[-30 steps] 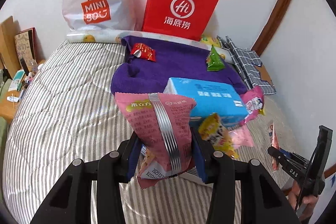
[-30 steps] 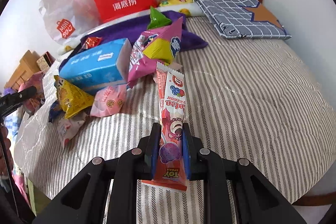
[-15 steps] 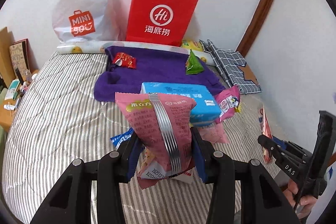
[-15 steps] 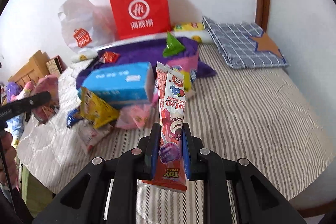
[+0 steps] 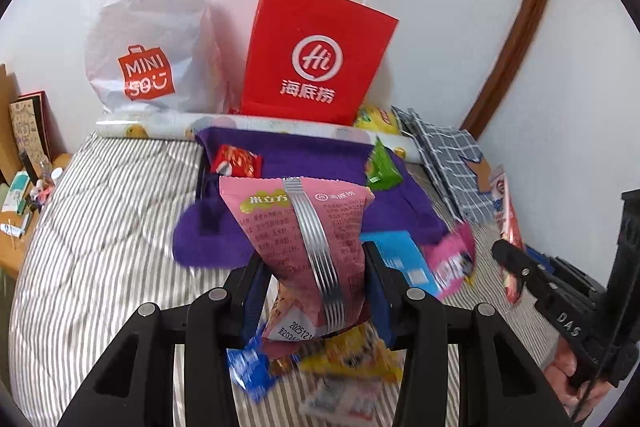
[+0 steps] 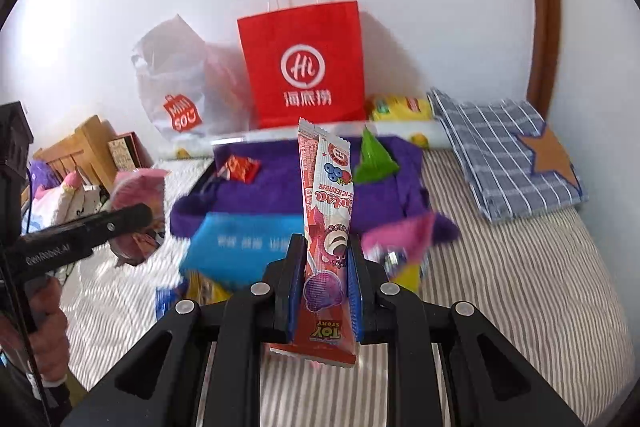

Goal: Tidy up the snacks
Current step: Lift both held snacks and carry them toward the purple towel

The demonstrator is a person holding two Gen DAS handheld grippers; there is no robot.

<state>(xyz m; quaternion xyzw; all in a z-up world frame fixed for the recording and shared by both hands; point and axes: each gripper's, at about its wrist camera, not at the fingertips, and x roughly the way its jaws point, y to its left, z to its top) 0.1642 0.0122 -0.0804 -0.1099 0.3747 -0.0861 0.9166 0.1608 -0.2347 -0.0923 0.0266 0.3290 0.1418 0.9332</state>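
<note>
Task status: under way, with most of the sorting not yet done.

Left claw (image 5: 316, 291): clamped on a pink foil snack pouch with a silver back seam (image 5: 298, 239), which stands upright between the pads, clear of the bed. Right claw (image 6: 322, 283): closed narrow on a long, slim red-and-white candy stick wrapper printed with berries (image 6: 326, 211), also upright and off the bed. Both items are in hand; neither has been set down anywhere.

Possible destinations: a red paper carrier bag with white rope handles (image 5: 316, 59) and a white plastic shopping bag with a red logo (image 5: 148, 39) stand against the wall at the head of the striped quilted bed (image 5: 100, 247). Their contents cannot be seen from either view, so what has already been stowed cannot be told.

Outstanding items:
- A small red crinkled packet (image 5: 236, 163) and a green triangular packet (image 5: 380, 167) lie on a purple fleece cloth (image 5: 312, 159) in front of the bags.
- A blue rectangular tissue-style pack (image 6: 240, 247) and a pink-and-yellow pouch (image 6: 404, 243) lie just below the cloth.
- A loose heap sits nearest the claws: a yellow packet (image 5: 352, 351), a blue wrapper (image 5: 248, 367) and a pale packet (image 5: 340, 399), blurred and hard to identify further.
- A yellow pack (image 6: 400, 107) rests beside the red bag, near a folded grey checked cloth (image 6: 500, 155).

Judgement: two snacks are mid-transfer, likely toward the bags or the cloth; at least seven loose items remain scattered.
</note>
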